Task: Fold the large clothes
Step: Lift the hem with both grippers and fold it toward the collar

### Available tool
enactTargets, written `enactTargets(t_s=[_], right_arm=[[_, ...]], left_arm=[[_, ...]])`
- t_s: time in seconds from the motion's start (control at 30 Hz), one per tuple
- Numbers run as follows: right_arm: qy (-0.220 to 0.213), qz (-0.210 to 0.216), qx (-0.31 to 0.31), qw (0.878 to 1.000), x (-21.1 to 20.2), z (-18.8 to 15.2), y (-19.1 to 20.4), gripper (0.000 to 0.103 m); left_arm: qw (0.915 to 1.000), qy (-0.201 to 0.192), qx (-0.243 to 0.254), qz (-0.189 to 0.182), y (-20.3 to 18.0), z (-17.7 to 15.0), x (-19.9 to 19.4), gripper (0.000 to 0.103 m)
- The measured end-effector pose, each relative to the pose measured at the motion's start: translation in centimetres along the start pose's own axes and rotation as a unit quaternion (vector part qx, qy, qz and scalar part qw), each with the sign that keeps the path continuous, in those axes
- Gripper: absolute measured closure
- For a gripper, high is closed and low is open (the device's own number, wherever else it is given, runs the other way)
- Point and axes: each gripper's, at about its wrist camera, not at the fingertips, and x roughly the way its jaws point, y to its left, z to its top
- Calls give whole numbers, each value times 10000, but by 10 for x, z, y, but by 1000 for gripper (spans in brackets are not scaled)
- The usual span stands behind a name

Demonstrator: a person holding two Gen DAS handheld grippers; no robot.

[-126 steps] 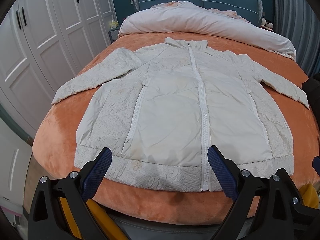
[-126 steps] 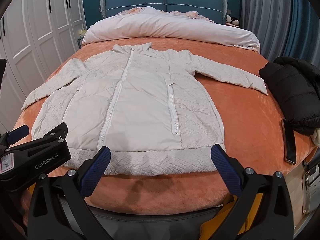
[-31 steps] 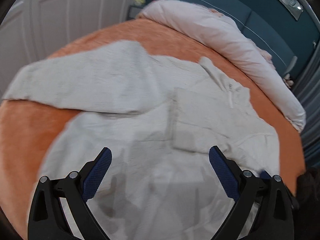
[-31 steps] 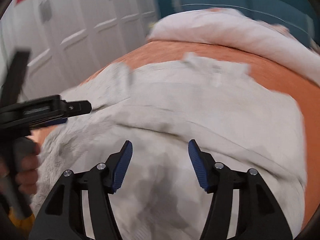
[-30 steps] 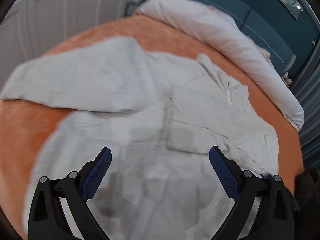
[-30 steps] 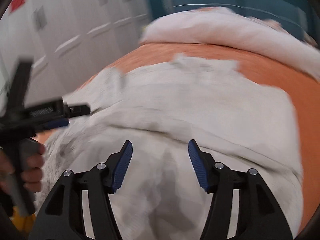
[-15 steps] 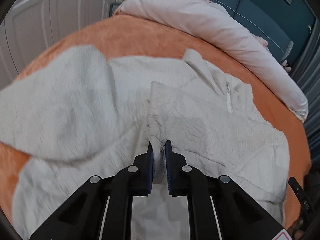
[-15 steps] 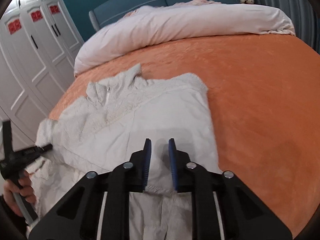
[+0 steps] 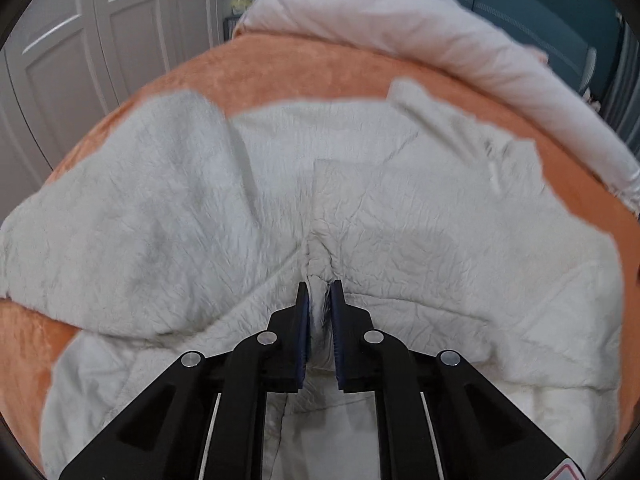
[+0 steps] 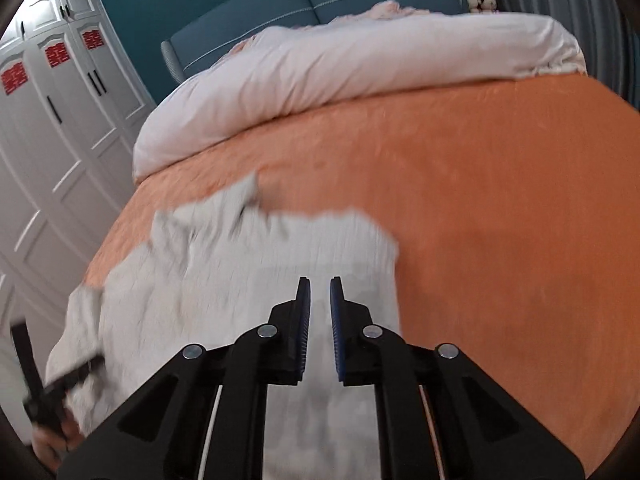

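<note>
A white quilted jacket (image 9: 400, 220) lies spread on the orange bed, one sleeve bunched at the left. My left gripper (image 9: 319, 292) points down at its middle and pinches a raised fold of the fabric; its jaws are opening slightly, with the cloth still pressed between the pads. In the right wrist view the jacket (image 10: 240, 264) is blurred. My right gripper (image 10: 320, 292) is closing on a strip of its fabric near the right edge, cloth filling the narrow gap. The left gripper (image 10: 48, 392) and the hand (image 10: 48, 444) holding it show at the lower left.
The orange blanket (image 10: 500, 220) stretches bare to the right of the jacket. A rolled pale duvet (image 10: 360, 68) lies along the head of the bed before a blue headboard (image 10: 320, 0). White wardrobe doors (image 9: 100, 40) stand close on the left.
Both grippers went from wide open above the jacket to nearly closed, each with a fold of fabric between its pads. The right gripper's view swung right, showing more bare blanket.
</note>
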Motion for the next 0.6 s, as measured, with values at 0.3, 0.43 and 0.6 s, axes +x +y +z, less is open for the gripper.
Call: enactTargets(t_s=[0.3, 0.43, 0.6], right_arm=[[695, -677, -286, 9949, 80, -16, -8, 98], [402, -707, -424, 9958, 27, -20, 12, 91], [27, 176, -602, 9980, -94, -79, 25, 59]], left_arm=[[9977, -298, 404, 465, -17, -18, 19, 85], [9994, -335, -26, 50, 5, -17, 3, 84], [9909, -761, -1087, -236, 96, -41, -75, 33]])
